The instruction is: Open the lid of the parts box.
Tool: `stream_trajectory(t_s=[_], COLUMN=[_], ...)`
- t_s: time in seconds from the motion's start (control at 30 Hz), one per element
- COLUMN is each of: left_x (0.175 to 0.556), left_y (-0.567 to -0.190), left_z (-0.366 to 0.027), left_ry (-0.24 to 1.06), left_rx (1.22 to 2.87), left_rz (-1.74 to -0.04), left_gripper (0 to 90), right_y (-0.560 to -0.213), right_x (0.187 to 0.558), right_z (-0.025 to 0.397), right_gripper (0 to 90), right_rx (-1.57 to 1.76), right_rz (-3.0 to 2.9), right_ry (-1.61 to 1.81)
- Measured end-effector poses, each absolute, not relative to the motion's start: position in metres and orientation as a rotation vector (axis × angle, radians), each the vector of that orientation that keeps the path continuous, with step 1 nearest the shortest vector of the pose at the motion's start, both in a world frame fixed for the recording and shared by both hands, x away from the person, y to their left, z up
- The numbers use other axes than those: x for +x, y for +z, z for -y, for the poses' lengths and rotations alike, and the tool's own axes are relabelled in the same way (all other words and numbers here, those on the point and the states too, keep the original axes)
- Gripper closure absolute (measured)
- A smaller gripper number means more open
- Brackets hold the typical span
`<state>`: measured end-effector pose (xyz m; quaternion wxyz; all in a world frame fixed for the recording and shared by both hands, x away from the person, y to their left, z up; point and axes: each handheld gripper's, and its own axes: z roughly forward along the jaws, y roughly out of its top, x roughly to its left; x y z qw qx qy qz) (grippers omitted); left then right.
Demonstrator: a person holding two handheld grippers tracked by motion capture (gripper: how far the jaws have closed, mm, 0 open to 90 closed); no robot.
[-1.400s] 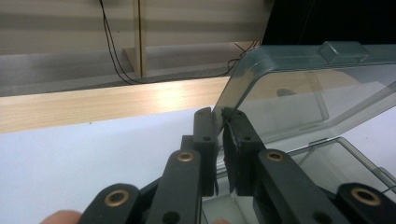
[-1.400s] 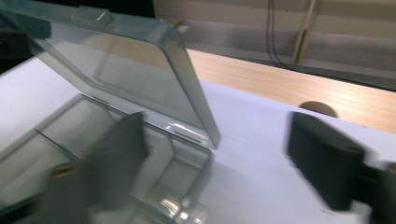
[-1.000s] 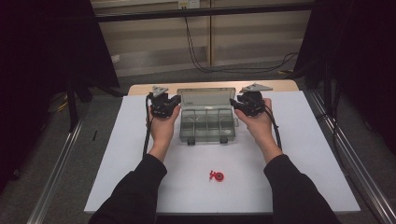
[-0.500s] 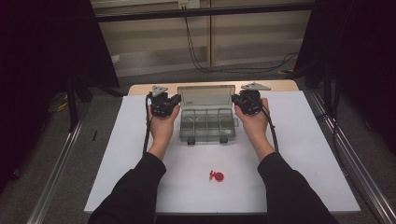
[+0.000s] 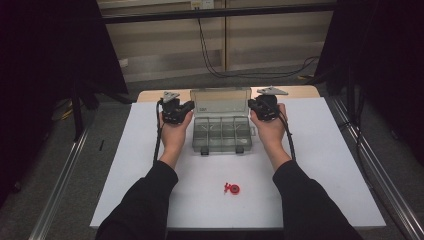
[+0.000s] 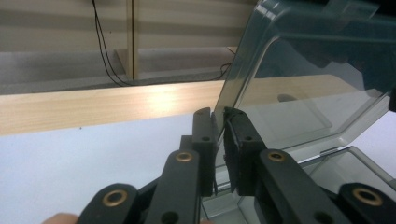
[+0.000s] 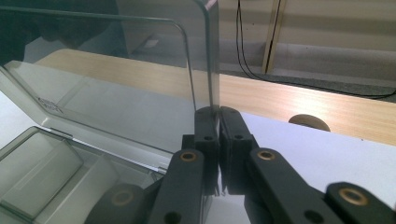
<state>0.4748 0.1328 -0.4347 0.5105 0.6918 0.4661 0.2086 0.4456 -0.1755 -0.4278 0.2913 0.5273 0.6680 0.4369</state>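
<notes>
Left gripper point(image 6: 218, 122) and right gripper point(image 7: 217, 116) each clamped tight on lid point(image 5: 220, 102) side edge, propping compartment box point(image 5: 221, 134) open for loading.

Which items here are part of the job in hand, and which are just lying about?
In the job:
- clear compartment box
- its raised lid, pinched at both side edges
- left hand-held gripper
- right hand-held gripper

Lying about:
- small red object on the white table

High view dim, dark at both sides; white table point(image 5: 320, 150) lit from above, soft shadows. Gripper views brighter: glare on wood strip point(image 7: 299, 100) beyond the jaws, reflections in clear lid point(image 6: 303, 88), near jaw bases slightly soft.
</notes>
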Motion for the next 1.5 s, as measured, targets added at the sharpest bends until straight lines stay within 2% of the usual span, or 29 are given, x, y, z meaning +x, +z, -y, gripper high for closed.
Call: stream_trajectory(t_s=[0.77,1.1,1.5], left_x=[0.497,0.498,0.502], left_y=[-0.461,-0.458,-0.456], left_z=[-0.137,-0.13,-0.127], left_ry=[0.385,0.469,0.46], left_rx=[1.655,1.716,1.729], left_rz=[-1.155,-1.162,-1.203], left_gripper=[83.1,87.3,88.2], right_y=[-0.428,-0.431,-0.448], right_x=[0.461,0.468,0.474], right_z=[0.182,0.185,0.18], right_gripper=[86.6,85.9,84.6], right_rx=[1.459,1.471,1.522], right_rz=[-1.806,-1.804,-1.785], right_ry=[1.216,1.246,1.216])
